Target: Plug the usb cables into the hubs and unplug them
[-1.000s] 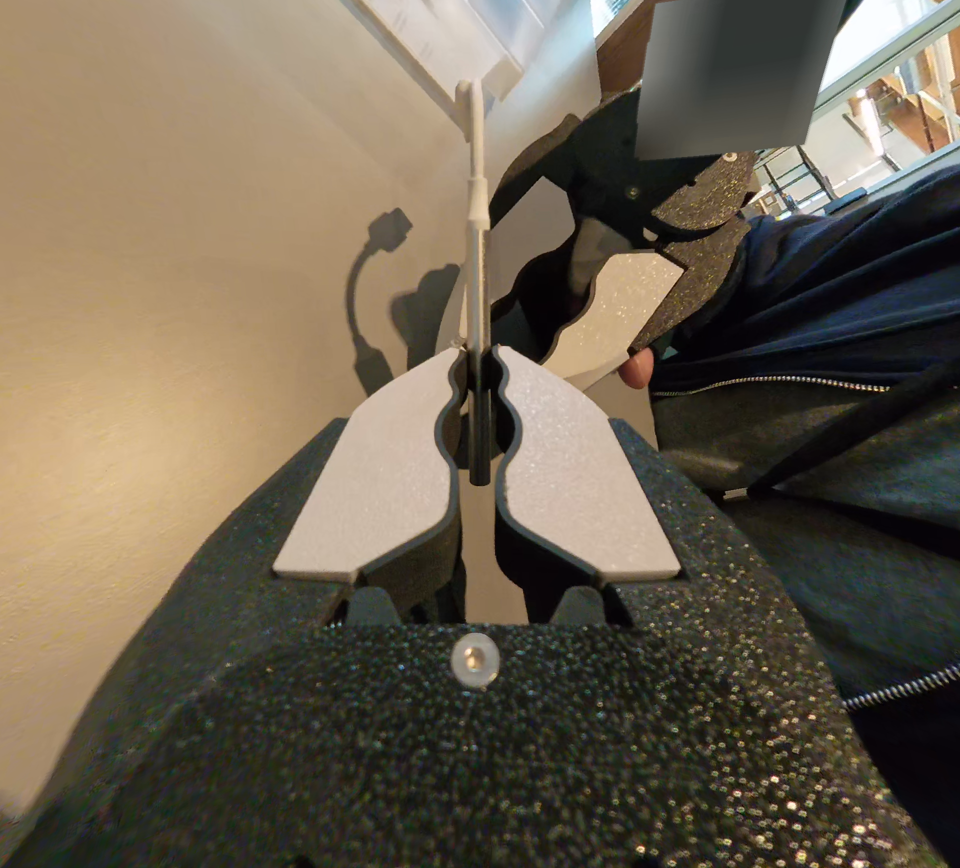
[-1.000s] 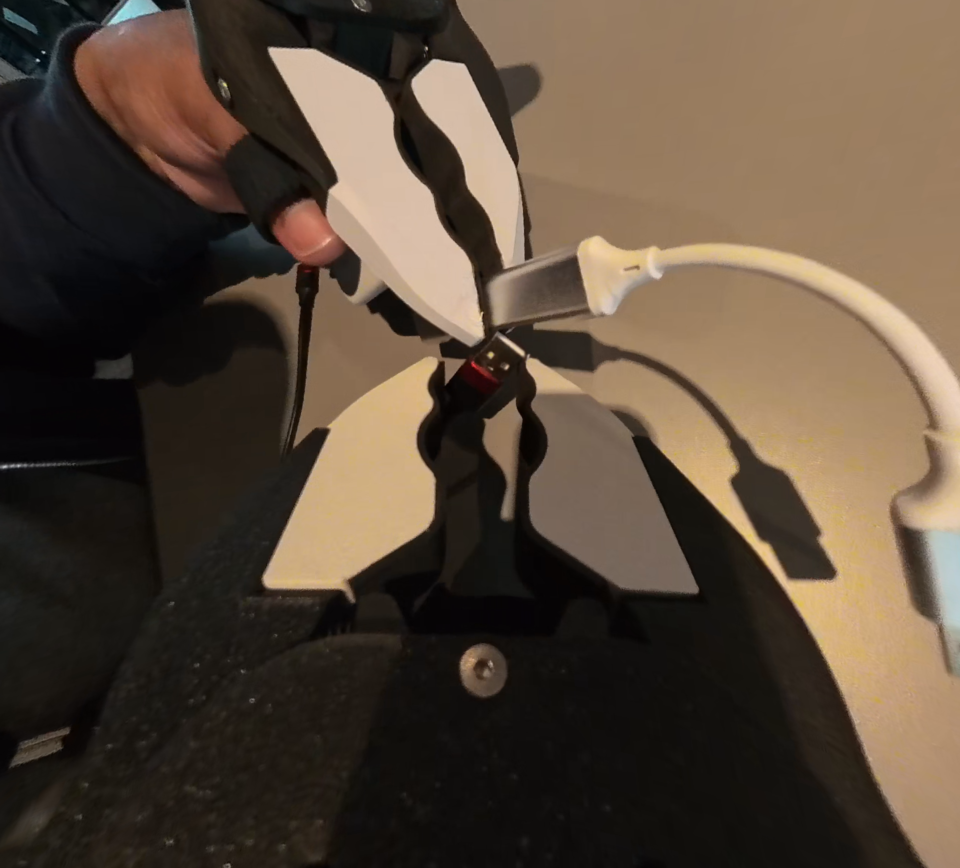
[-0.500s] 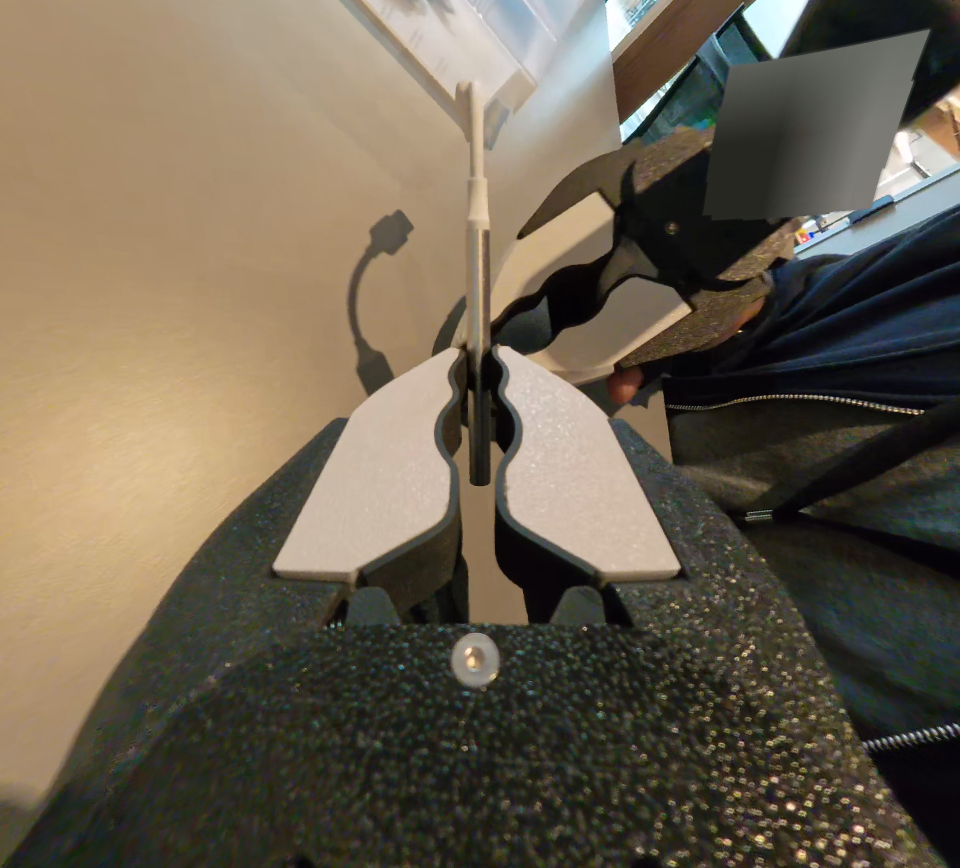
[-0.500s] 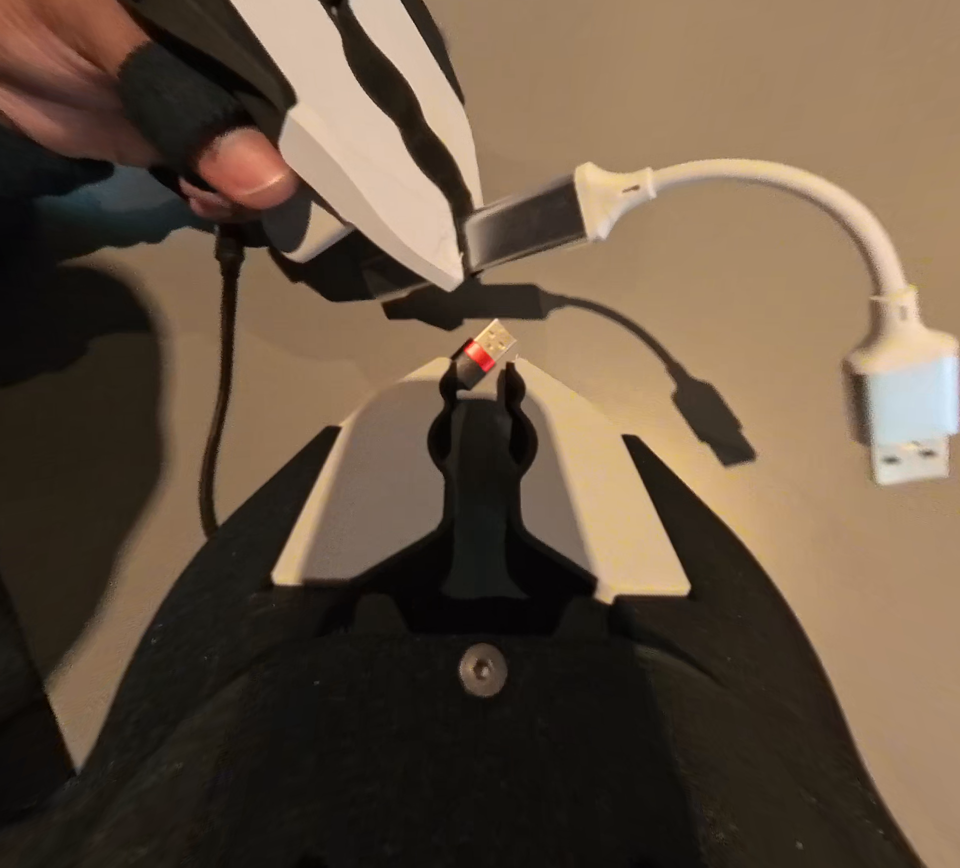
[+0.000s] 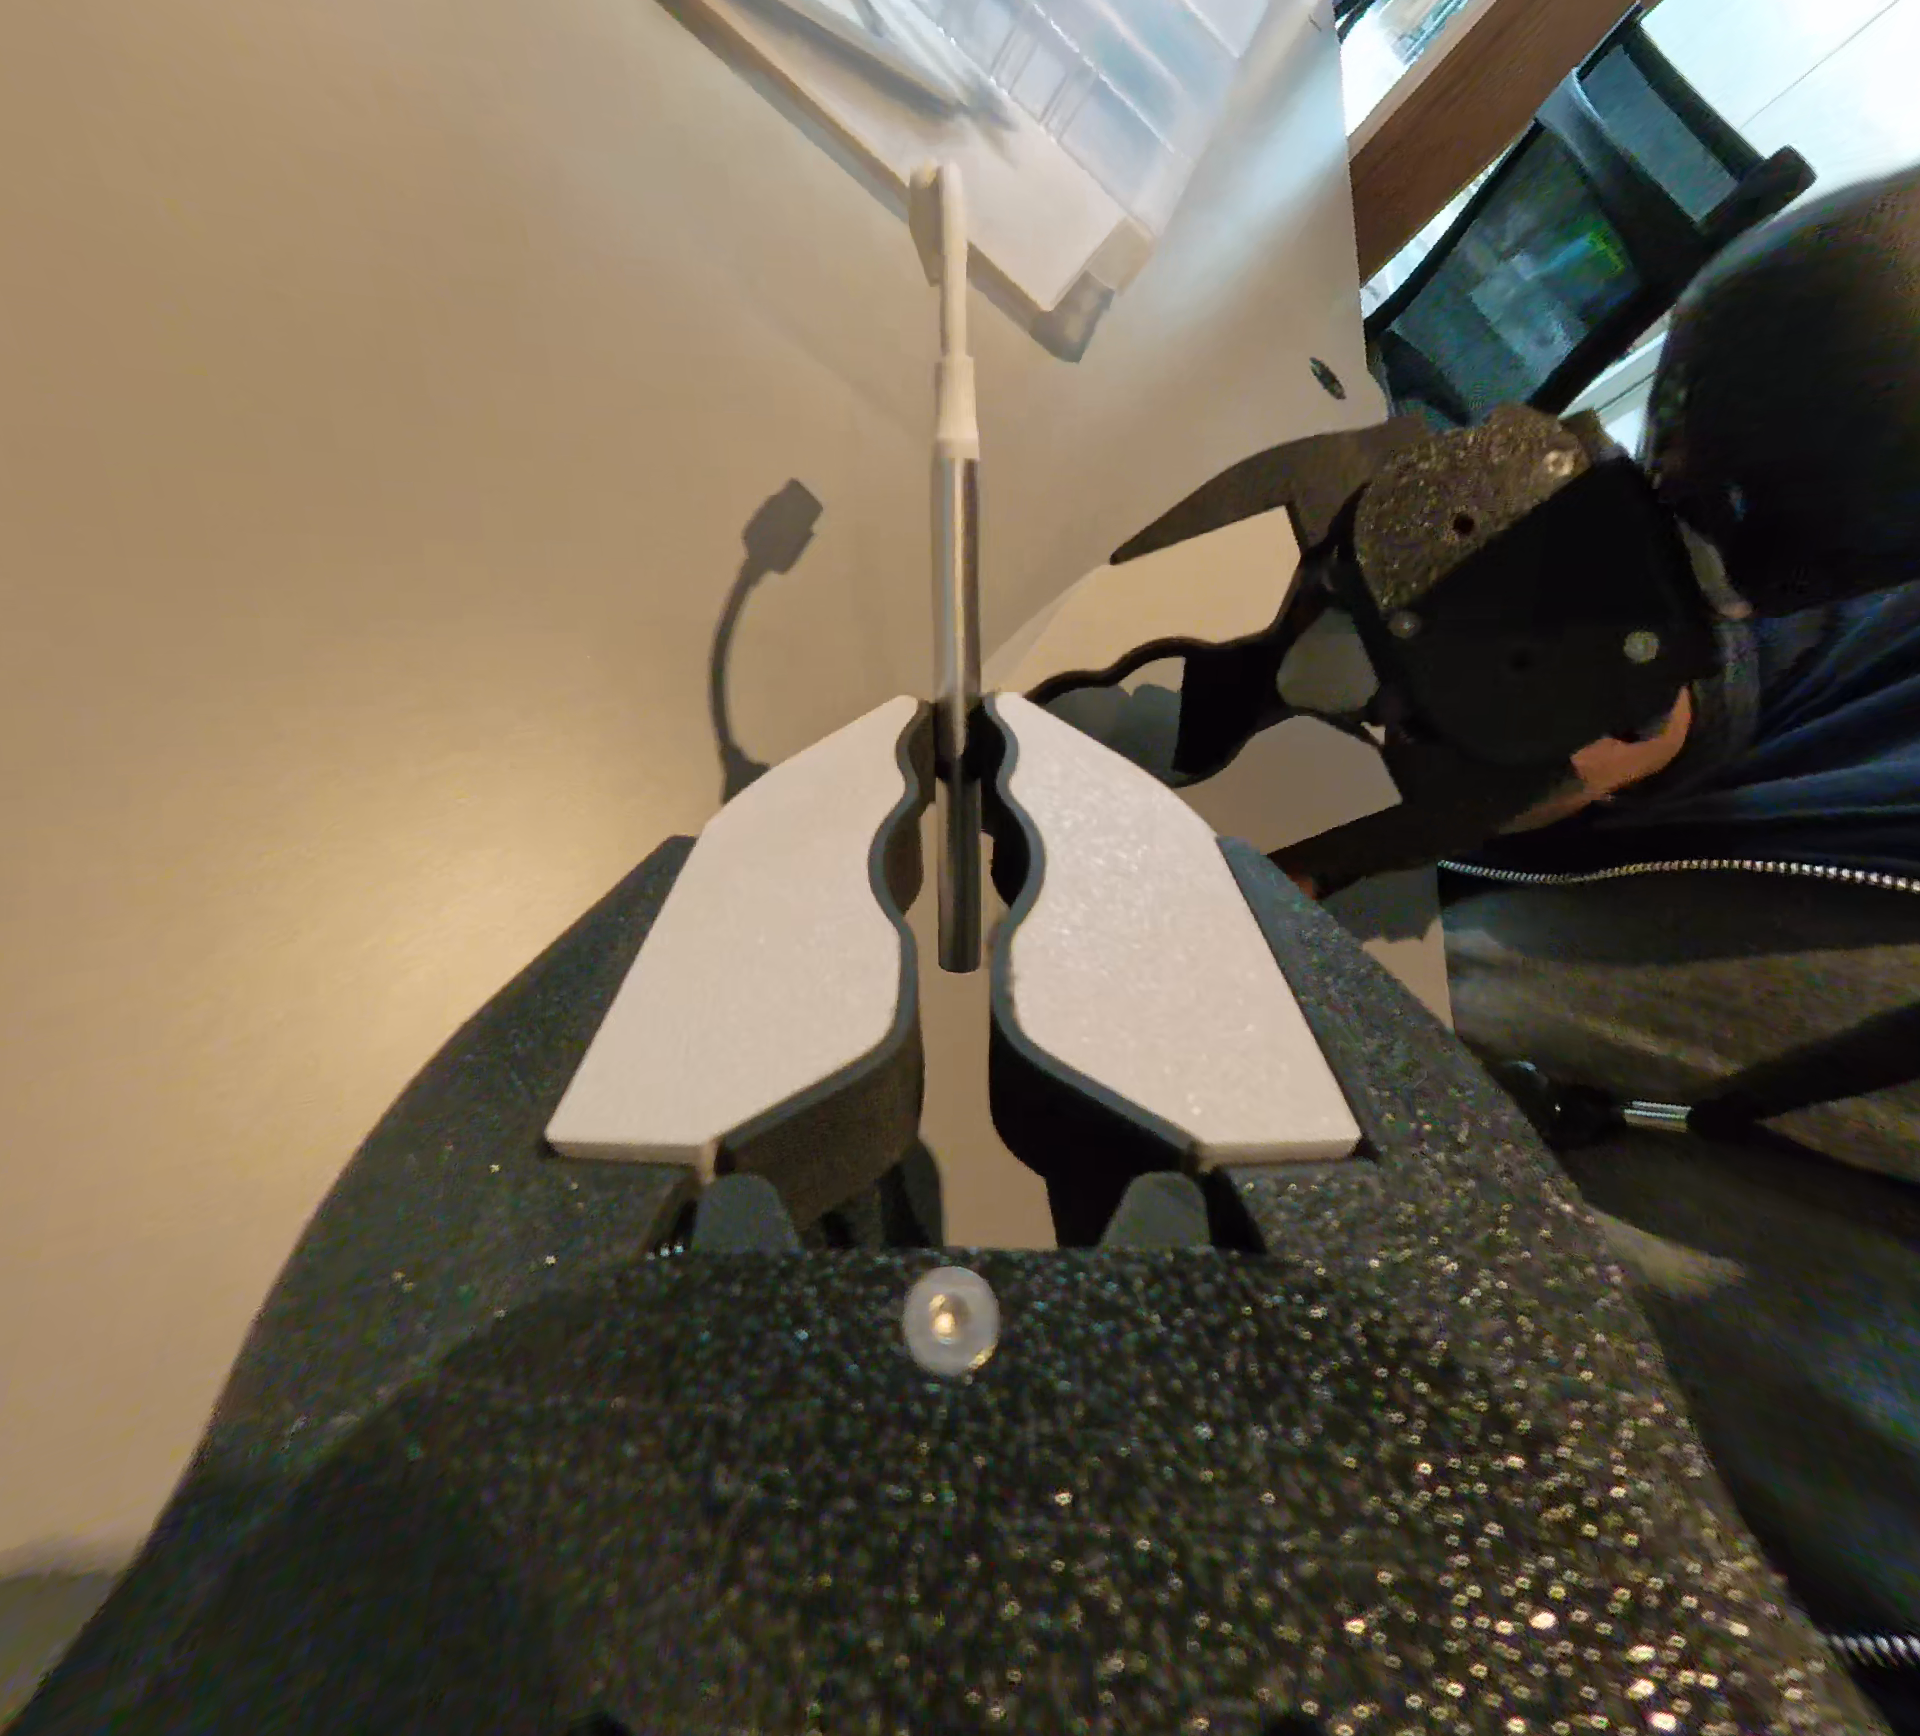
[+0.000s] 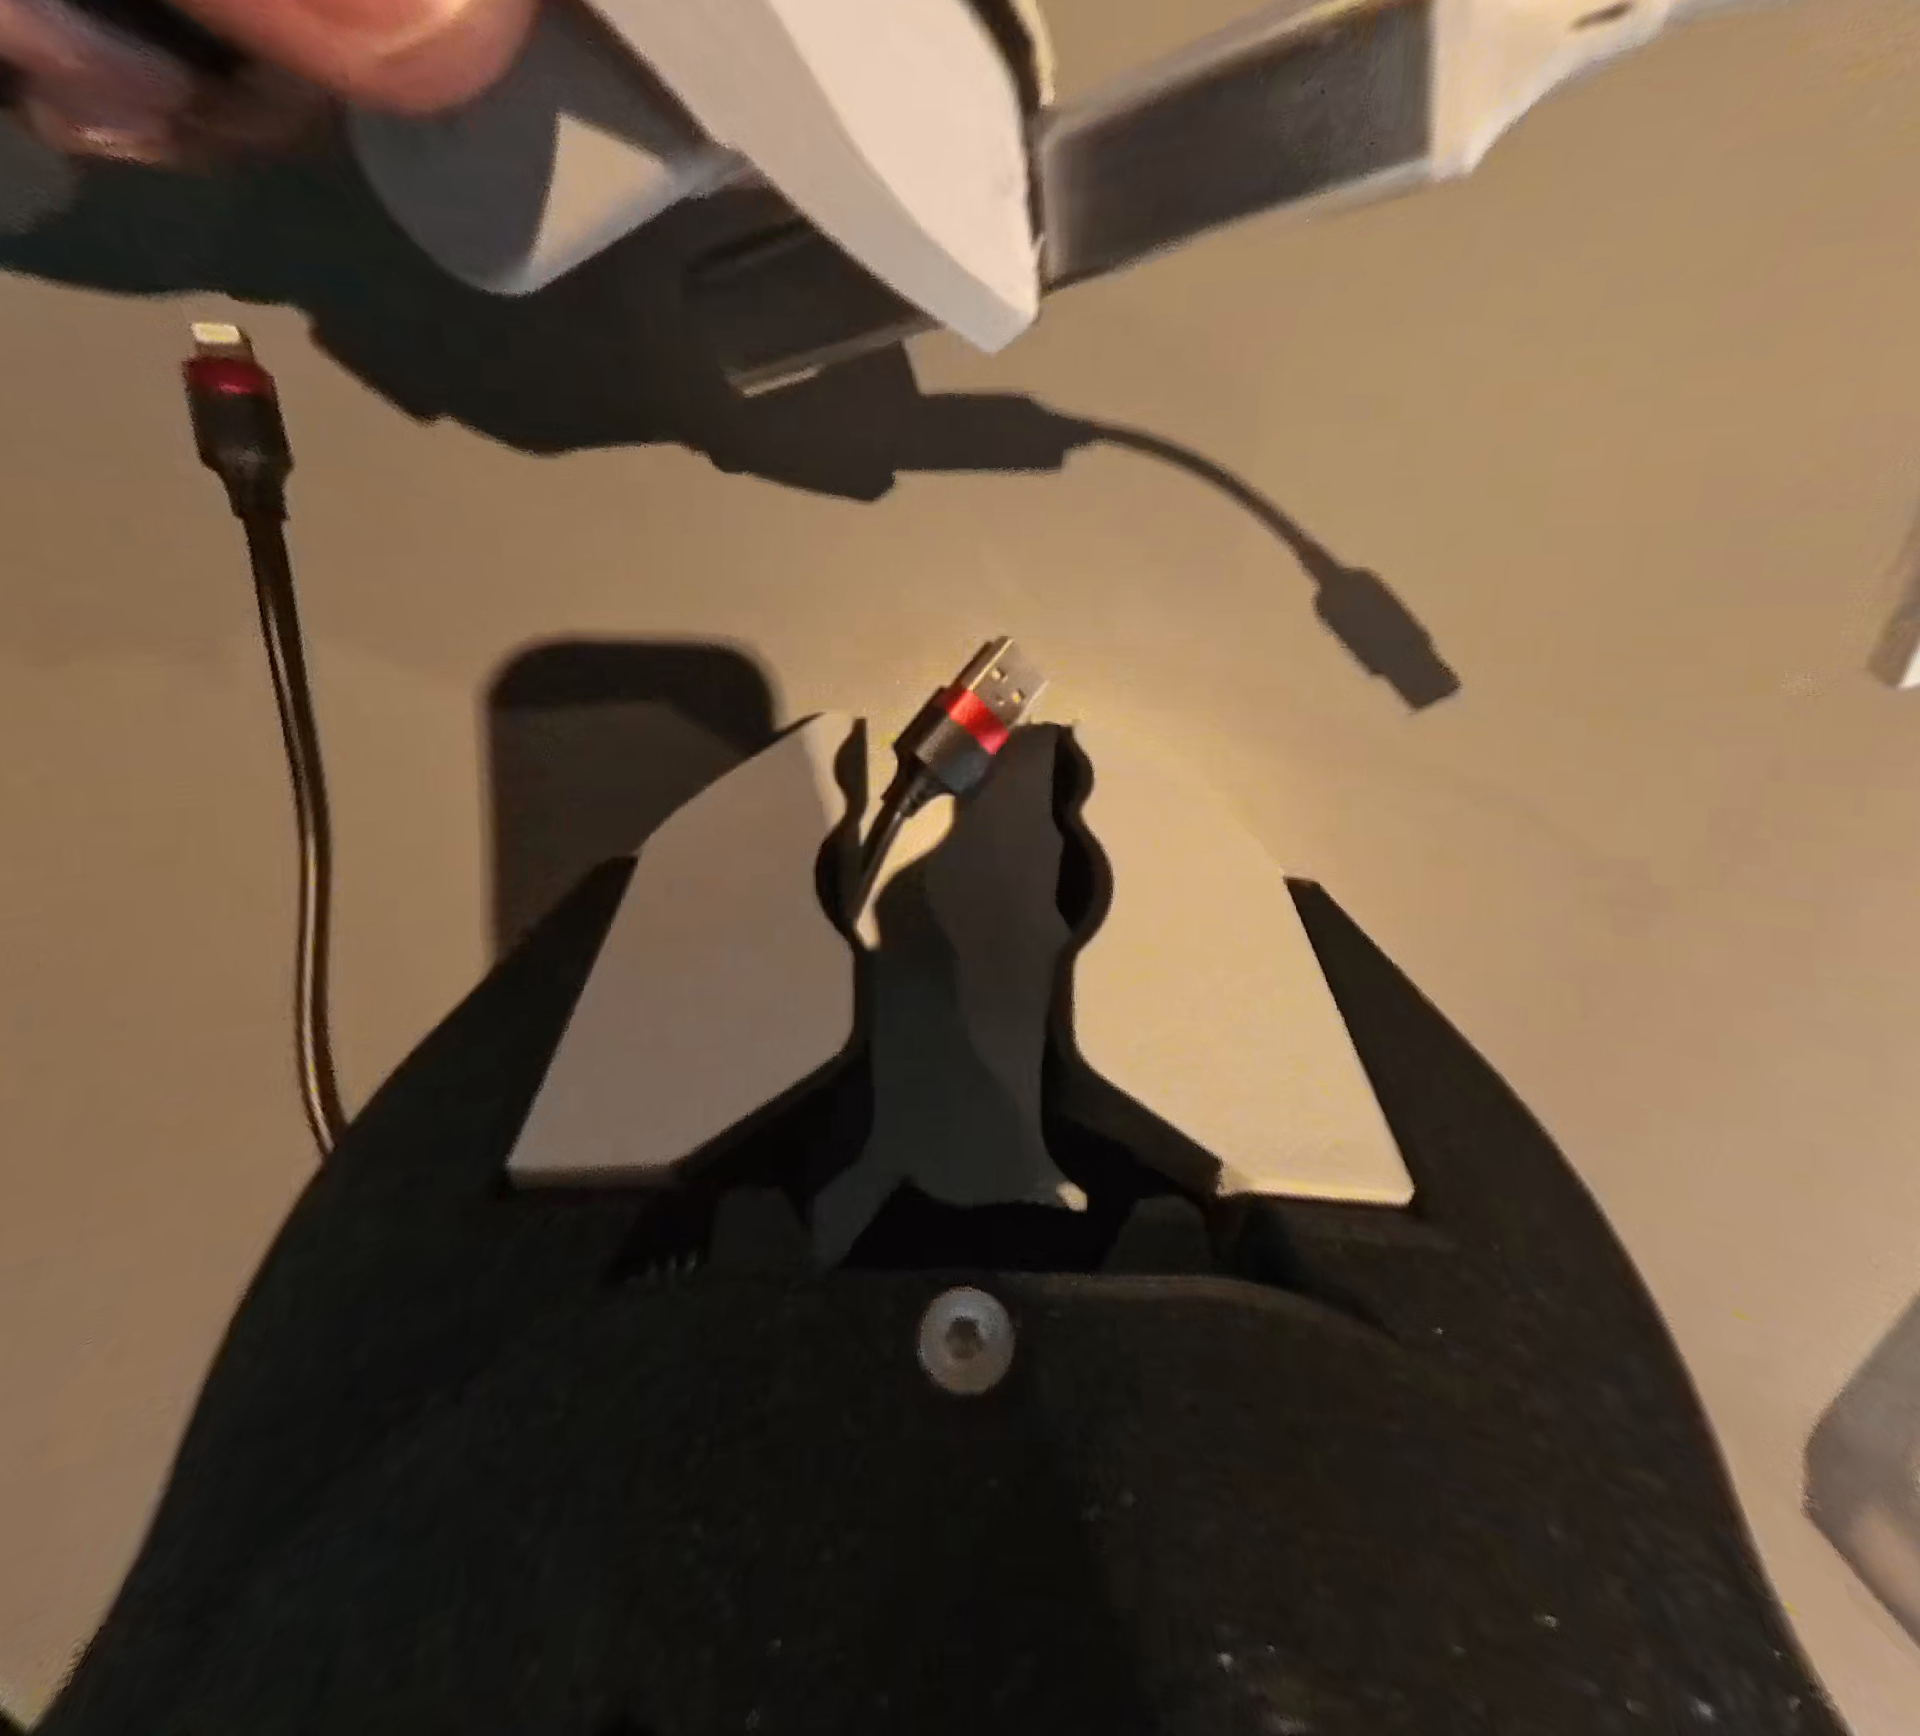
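Note:
My left gripper (image 5: 956, 715) is shut on a slim grey USB hub (image 5: 958, 606), held edge-on above the beige table (image 5: 364, 543). The hub's white cable (image 5: 951, 263) runs away from me. In the right wrist view the left gripper (image 6: 1023, 273) holds the hub (image 6: 1247, 117) at the top. My right gripper (image 6: 951, 736) is open. A black and red USB plug (image 6: 982, 710) lies on the table at its fingertips, and its cable runs back between the fingers. The cable's other small plug (image 6: 223, 377) lies at the left. In the left wrist view the right gripper (image 5: 1081, 626) is low on the right.
A clear plastic tray (image 5: 987, 24) stands at the table's far side. The person's dark jacket (image 5: 1662, 959) fills the right of the left wrist view. A grey object (image 6: 1870, 1499) and the hub cable's white plug (image 6: 1903, 637) show at the right edge. The grippers' ends are close to 7 cm from one another.
My right gripper has opened, let go of the black and red plug and drawn back from the hub. The plug now lies on the table. My left gripper still holds the hub.

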The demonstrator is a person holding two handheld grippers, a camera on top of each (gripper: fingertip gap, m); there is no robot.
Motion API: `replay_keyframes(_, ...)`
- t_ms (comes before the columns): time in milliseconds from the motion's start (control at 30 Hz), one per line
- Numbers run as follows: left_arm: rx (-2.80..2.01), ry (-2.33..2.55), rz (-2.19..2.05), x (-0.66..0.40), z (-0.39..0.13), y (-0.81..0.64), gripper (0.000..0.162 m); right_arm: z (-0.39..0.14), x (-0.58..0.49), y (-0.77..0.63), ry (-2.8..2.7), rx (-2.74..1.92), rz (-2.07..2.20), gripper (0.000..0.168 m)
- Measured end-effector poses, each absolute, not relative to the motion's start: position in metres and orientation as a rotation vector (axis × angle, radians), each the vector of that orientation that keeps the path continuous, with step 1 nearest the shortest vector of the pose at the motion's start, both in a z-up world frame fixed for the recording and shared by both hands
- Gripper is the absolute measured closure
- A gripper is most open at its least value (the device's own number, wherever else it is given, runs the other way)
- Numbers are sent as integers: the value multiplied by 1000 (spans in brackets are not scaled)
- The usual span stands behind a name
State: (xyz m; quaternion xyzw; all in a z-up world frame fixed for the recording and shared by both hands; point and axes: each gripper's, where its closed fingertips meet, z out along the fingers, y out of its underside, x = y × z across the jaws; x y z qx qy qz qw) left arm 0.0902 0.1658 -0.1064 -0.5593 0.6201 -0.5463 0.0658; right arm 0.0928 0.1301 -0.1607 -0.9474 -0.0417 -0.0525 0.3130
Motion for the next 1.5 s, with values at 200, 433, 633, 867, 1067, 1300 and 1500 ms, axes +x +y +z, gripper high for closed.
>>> replay_keyframes(200, -1665, 1839, -1658, 90, -99, 170, 155, -160, 90, 132, -203, -2517, -243, 153)
replay_keyframes(433, -1626, 1789, -1687, 91, -91, 179, 155, -152, 91, 135, -141, -2444, 156, 161)
replay_keyframes(633, -1563, 1762, -1756, 92, -87, 184, 155, -127, 85, 143, -148, -2244, 620, 161)
replay_keyframes(867, -1300, 1660, -2175, 82, -57, 183, 155, -85, 86, 155, -204, -1961, 1020, 161)
replay_keyframes(1067, -1194, 1561, -2448, 72, -43, 189, 155, -63, 79, 162, -140, -1769, 1292, 161)
replay_keyframes(1300, -1237, 1588, -2554, 74, -45, 175, 155, -48, 83, 159, -42, -1637, 1370, 161)
replay_keyframes(1500, -1280, 1595, -2531, 78, -49, 169, 155, -50, 85, 154, -26, -1635, 1367, 161)
